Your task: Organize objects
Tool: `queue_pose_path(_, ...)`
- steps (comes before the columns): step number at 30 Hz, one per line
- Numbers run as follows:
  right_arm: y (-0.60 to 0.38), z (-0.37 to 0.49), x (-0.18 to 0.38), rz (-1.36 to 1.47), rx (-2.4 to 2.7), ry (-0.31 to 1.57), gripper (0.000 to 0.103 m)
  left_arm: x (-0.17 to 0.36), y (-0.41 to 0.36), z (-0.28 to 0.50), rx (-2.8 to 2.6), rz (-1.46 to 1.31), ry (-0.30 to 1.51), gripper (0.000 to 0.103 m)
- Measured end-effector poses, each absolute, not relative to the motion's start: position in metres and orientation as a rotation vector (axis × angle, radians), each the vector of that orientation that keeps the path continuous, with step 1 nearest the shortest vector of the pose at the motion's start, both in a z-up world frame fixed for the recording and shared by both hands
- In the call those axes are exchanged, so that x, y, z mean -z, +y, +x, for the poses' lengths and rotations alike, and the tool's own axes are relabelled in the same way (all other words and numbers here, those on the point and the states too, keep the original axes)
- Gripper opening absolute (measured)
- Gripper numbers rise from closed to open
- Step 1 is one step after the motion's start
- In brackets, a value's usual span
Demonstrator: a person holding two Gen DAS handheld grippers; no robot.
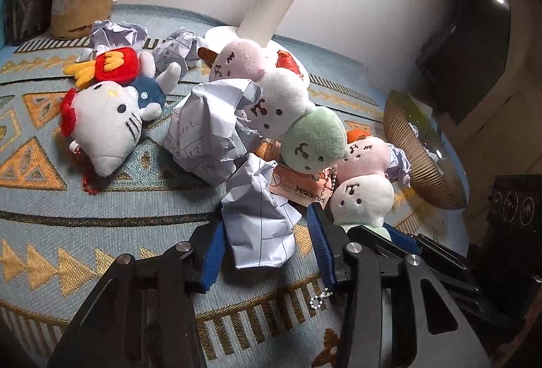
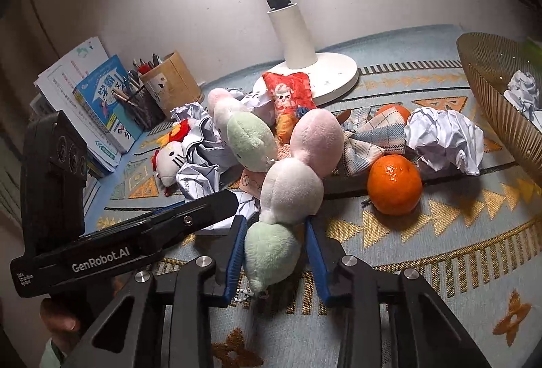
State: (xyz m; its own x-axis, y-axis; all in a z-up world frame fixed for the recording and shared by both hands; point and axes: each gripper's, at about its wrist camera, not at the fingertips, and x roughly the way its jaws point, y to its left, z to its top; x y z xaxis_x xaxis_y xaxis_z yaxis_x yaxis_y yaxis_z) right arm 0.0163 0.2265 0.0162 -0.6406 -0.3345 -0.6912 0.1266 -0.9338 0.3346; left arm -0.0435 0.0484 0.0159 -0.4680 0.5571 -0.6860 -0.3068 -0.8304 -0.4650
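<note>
My left gripper [image 1: 266,219] is shut on a crumpled white paper ball [image 1: 261,198] lying on the patterned tablecloth [image 1: 67,215]. My right gripper [image 2: 276,225] is shut on the green end ball [image 2: 271,253] of a pink, white and green dumpling plush [image 2: 294,185]. That plush's pink and white balls [image 1: 362,178] show right of the paper in the left wrist view. A second dumpling plush [image 1: 281,104] lies behind the paper. In the right wrist view the left gripper's black body [image 2: 135,232] crosses from the left, with a hand under it.
A cat plush [image 1: 105,127], a red plush [image 1: 115,63] and more paper balls [image 1: 206,127] lie left. An orange [image 2: 394,185], plaid cloth [image 2: 372,137], paper ball [image 2: 443,141] and a gold bowl [image 2: 501,104] holding paper are right. Lamp base [image 2: 332,77], pen holders [image 2: 169,83], books [image 2: 98,97] stand behind.
</note>
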Motion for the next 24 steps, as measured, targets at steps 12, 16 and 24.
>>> queue_pose_path(12, 0.252, 0.049, -0.029, 1.116, 2.407, -0.631, 0.027, -0.036, 0.035, 0.005, -2.35, -1.08, -0.342, 0.03)
queue_pose_path(16, 0.27, 0.067, -0.027, 1.121, 2.32, -0.728, 0.027, -0.033, 0.031, 0.022, -2.408, -1.036, -0.314, 0.03)
queue_pose_path(24, 0.291, 0.08, -0.035, 1.206, 2.59, -0.562, 0.034, -0.038, 0.029, 0.031, -2.466, -0.948, -0.281, 0.03)
